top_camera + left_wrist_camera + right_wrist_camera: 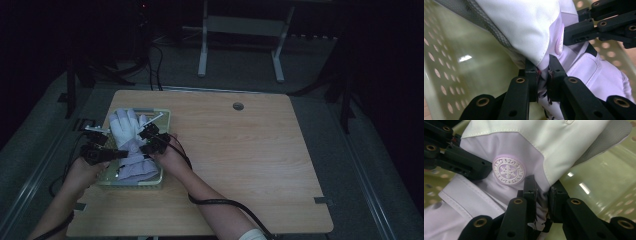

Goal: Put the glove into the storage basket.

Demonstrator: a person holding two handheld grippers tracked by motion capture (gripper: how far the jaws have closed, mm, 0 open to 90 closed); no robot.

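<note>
Table (240,150): light wood top w/ a round hole (238,106) near the far edge; dark room around it.

Tray (165,117): pale green, perforated walls, sits on the table's left part, near the front-left corner.

Glove (125,131): white upper w/ lilac wrist section, lies in the tray, fingers toward the far side, cuff toward the person. Grey mesh patch on the white part per both gripper views. Round lilac badge (508,171) w/ snowflake emblem on the wrist area.

Left gripper (117,154): at the glove's left edge, approx. wrist level. In the left gripper view (543,72) jaws nearly closed, lilac fabric pinched between them, right below the white seam.

Right gripper (147,147): at the glove's right edge, opposite the left one, both close together. In the right gripper view (541,191) jaws nearly closed on a fold of lilac fabric, just beside the badge.

Both hold the same glove over the tray; whether the glove rests on the tray floor: cannot tell.
</note>
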